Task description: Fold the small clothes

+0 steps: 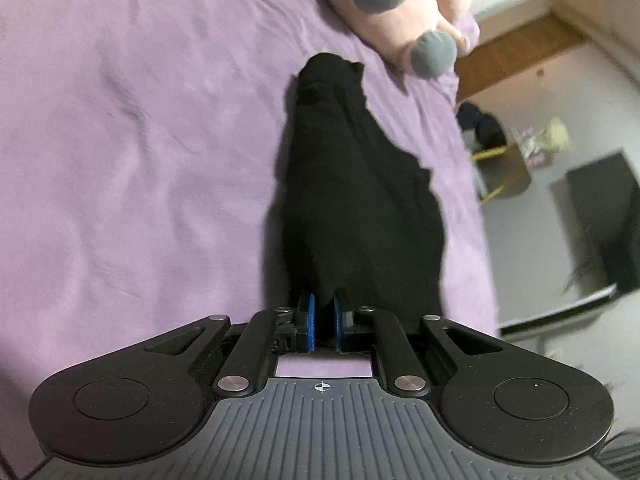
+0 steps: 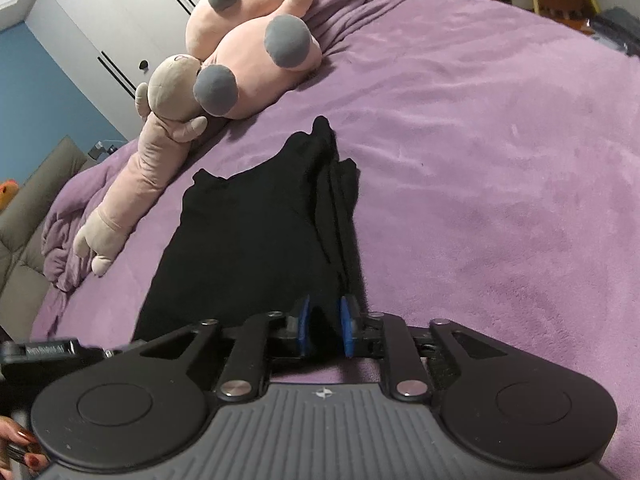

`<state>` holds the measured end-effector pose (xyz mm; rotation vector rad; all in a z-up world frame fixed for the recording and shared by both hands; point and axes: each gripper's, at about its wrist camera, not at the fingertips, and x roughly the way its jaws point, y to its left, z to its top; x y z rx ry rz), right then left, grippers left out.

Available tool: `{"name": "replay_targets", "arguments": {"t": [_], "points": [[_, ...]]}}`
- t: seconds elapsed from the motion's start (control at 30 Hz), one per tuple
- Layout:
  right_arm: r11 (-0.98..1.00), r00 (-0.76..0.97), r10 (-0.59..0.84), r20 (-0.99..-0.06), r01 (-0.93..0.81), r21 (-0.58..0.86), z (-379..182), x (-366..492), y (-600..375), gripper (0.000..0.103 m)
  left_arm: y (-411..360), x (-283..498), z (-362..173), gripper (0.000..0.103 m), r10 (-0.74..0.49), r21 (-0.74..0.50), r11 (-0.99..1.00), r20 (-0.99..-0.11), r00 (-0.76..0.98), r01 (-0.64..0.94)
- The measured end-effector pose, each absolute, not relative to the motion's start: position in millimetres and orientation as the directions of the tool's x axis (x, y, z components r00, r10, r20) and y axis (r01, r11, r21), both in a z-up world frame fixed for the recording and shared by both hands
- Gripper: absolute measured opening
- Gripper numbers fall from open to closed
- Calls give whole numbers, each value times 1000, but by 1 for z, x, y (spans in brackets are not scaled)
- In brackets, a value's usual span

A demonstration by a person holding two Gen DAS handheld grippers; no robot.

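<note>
1. One black garment (image 2: 256, 236) lies on a purple blanket (image 2: 500, 160) covering a bed; two grippers hold it, one at each wrist camera.

2. One large pink plush toy (image 2: 256, 56) with grey spots lies at the far side of the bed, just beyond the garment's far end. In the right wrist view its long neck and beige head stretch toward the garment's left edge without touching it.

3. The left gripper (image 1: 323, 320) points along the garment's length, low over the blanket. Its blue pads (image 1: 309, 322) stand close together with a fold of the black cloth pinched between them; the fabric rises from the pads and runs away toward the plush toy (image 1: 400, 12).

4. The right gripper (image 2: 325, 326) also points along the garment, at the near edge of its bunched right side. Its blue pads (image 2: 347, 326) clamp black fabric, the gap between them a little wider than on the left.

5. In the right wrist view, the garment spreads flat to the left and gathers in ridged folds on the right, directly ahead of the gripper.

6. At the lower left corner of that view, fingers (image 2: 20, 446) with dark red nails show beside a black device body.

7. Around the bed: white wardrobe doors (image 2: 120, 20), a blue wall, a grey sofa (image 2: 24, 240) to the left, and a yellow-framed stand (image 1: 500, 168) off the bed's edge in the left wrist view.
</note>
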<state>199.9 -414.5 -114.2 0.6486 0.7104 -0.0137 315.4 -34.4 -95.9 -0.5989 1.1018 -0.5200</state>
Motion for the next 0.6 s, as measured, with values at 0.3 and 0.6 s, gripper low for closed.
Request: {"name": "replay_targets", "arguments": {"t": [0.3, 0.6], "points": [[773, 750, 240, -617, 237, 589, -132, 209, -439, 59, -38, 303, -87, 30, -519, -415, 845, -789, 329, 338], [688, 762, 356, -541, 179, 703, -137, 235, -454, 76, -22, 333, -80, 60, -608, -557, 792, -680, 408, 251]]}}
